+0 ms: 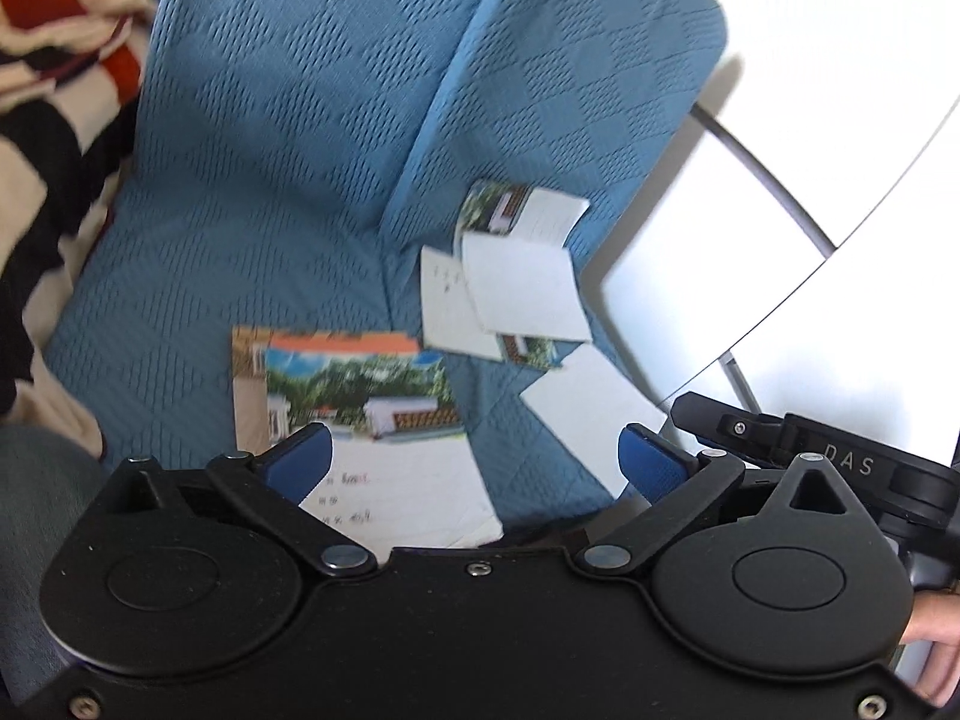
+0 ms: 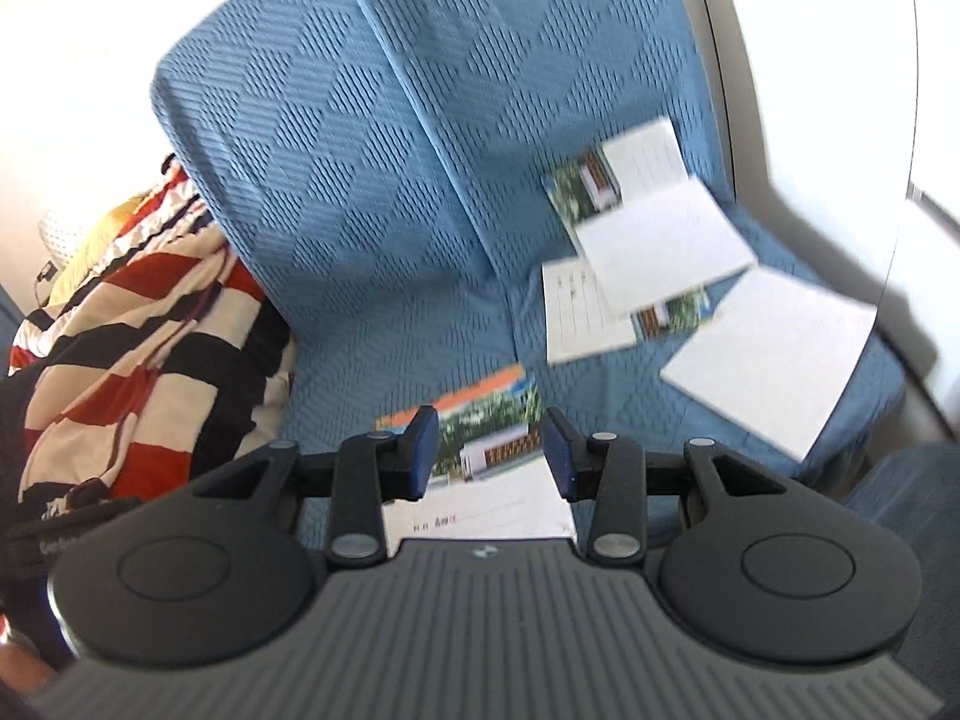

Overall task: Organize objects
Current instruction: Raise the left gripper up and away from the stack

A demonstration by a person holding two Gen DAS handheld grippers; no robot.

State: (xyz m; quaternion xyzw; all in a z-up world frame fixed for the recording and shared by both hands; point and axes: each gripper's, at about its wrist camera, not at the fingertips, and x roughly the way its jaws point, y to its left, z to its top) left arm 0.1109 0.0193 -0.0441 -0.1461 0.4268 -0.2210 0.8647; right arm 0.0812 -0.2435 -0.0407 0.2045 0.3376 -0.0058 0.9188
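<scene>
Both claws open above cards (image 2: 486, 450) on blue seat (image 2: 360, 240), free cushion leftward.

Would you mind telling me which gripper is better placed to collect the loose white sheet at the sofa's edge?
Probably the left gripper: its open jaws sit close beside the white sheet, whereas the right gripper frames the stacked photo card.

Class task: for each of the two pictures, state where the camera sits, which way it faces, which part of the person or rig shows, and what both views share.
Left wrist: on the left gripper, looking down at the blue seat cover; open jaws, a hand at the right edge.
Right wrist: on the right gripper, facing down at the seat; jaws apart, empty.
Shared: photo booklet, scattered cards, striped blanket.
</scene>
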